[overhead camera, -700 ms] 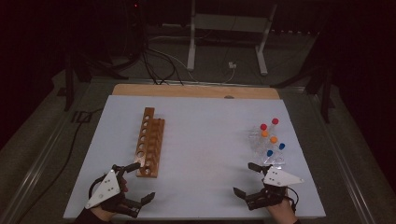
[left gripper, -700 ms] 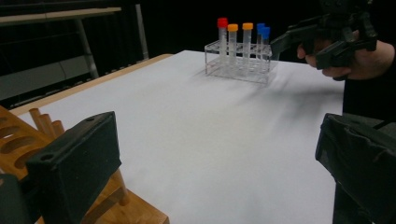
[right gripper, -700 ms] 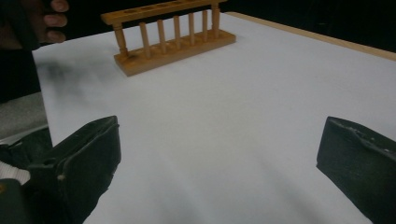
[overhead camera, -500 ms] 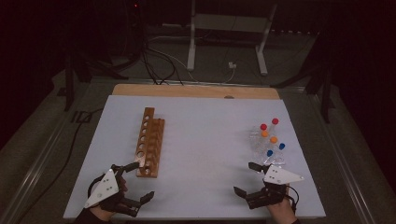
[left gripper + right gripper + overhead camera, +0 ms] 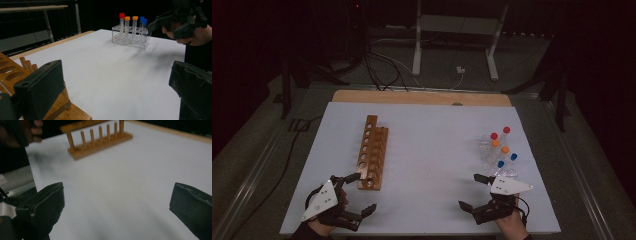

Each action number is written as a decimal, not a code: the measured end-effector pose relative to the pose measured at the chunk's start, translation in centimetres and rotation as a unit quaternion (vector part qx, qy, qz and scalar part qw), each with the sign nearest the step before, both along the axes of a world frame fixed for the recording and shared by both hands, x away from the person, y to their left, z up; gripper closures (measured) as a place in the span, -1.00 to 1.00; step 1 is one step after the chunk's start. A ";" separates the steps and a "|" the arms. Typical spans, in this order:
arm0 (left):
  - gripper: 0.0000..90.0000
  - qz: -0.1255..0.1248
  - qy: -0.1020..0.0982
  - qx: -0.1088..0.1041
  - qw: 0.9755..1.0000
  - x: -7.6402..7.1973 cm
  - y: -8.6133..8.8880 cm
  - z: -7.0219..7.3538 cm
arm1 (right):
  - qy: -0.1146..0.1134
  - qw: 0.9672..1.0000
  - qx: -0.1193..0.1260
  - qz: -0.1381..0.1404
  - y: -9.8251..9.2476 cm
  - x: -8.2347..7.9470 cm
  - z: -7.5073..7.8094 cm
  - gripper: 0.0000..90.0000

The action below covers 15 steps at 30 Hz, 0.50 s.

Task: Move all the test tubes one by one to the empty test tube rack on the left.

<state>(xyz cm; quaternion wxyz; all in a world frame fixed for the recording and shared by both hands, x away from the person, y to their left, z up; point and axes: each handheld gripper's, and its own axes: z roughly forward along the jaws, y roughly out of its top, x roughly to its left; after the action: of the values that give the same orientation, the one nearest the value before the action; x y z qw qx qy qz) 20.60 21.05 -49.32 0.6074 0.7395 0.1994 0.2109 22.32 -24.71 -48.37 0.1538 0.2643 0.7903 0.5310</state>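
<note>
While both your grippers hover spread and empty low in the frame, nothing has shifted: left gripper [image 5: 360,192] beside the wooden tube rack [image 5: 372,152], right gripper [image 5: 473,192] below the clear rack of colour-capped tubes [image 5: 498,150], no tube moved yet.

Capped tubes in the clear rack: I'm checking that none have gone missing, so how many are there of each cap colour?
Red-capped tubes: 2
Orange-capped tubes: 2
Blue-capped tubes: 2
Total: 6, all standing in the clear rack
</note>
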 end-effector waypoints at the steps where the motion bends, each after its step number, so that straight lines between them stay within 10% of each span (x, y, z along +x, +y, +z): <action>1: -0.98 0.000 0.000 0.000 1.000 0.0 0.0 0.0 | -0.013 1.000 0.005 -0.006 0.0 -0.3 0.9 -1.00; 15: -0.98 0.000 -0.003 -0.003 1.000 -0.1 0.0 0.1 | -0.066 0.994 0.020 -0.088 -1.6 -0.8 4.0 -0.99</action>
<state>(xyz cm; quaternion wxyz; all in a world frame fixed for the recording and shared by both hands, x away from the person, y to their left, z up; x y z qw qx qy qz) 20.48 21.09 -49.21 0.6102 0.7368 0.1987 0.2127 21.52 -26.29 -44.34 0.2461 0.3008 0.7411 0.5475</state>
